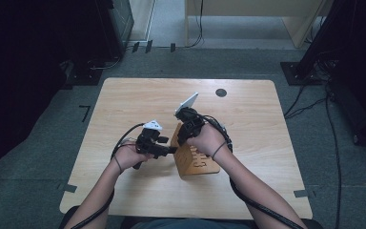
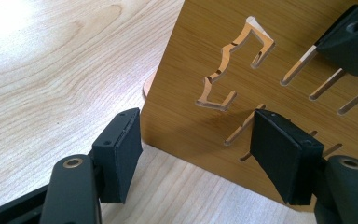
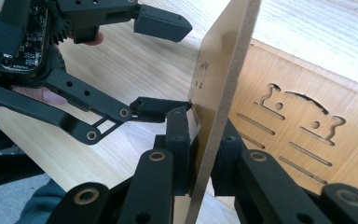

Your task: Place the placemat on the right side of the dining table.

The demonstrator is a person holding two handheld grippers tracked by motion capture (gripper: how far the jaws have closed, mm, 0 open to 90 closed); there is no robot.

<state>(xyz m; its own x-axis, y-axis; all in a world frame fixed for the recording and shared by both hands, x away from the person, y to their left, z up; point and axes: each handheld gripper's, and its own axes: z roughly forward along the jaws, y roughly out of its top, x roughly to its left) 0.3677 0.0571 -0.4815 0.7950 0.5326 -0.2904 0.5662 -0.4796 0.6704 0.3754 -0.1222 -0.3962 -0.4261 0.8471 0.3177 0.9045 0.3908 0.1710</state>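
A thin wooden panel [image 3: 223, 70] with slots and a cut-out shape [image 2: 205, 60] stands on edge on the table. My right gripper [image 3: 200, 140] is shut on its near edge, one jaw on each face [image 1: 183, 133]. A second wooden panel [image 3: 307, 135] with slots and cut-outs lies flat just behind the upright one [image 1: 198, 162]. My left gripper [image 2: 200, 140] is open, its jaws spread on either side of the upright panel's corner. In the right gripper view, one left fingertip [image 3: 158, 106] touches the panel's face while the other hangs apart above [image 3: 163, 23].
The light wooden table [image 1: 124, 105] has a dark round hole [image 1: 221, 92] near its far edge. Cables trail from both grippers toward the person. Grey floor, dark stands and cables surround the table.
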